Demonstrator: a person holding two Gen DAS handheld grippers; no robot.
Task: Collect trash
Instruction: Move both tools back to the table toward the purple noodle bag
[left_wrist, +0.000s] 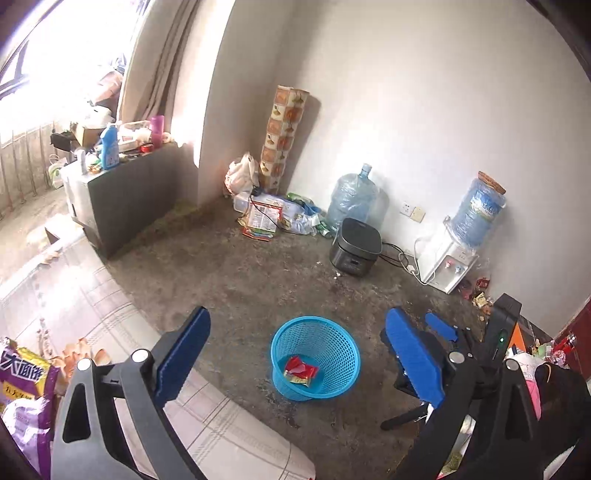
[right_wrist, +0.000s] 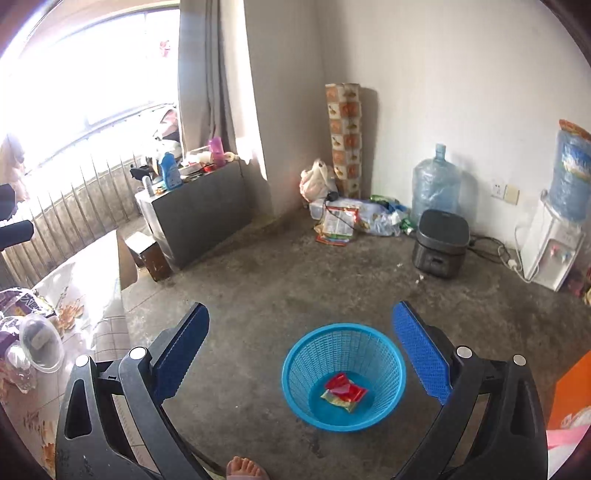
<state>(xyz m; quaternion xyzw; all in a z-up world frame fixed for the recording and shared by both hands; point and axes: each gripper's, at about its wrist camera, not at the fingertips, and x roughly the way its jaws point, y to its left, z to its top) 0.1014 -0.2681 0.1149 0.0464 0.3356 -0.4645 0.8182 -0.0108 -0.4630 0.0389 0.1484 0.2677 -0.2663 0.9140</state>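
Both held above the floor, angled down: left gripper (left_wrist: 297, 343) spread wide, empty; right gripper (right_wrist: 301, 343) likewise wide, empty. Between the fingers, blue basket (right_wrist: 343, 376) upright on concrete, mouth up. Inside, red-and-yellow wrapper (right_wrist: 344, 392) lying flat, long axis slanting lower right; print unreadable. Beyond, black cooker (right_wrist: 441, 243) near the wall.

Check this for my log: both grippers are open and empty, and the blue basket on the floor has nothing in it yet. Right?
Not quite. The blue basket already holds a red and yellow wrapper lying on its bottom, as the right wrist view shows. The rest stands: the left gripper and right gripper both have their jaws spread apart with nothing between them, and the basket sits on the floor.
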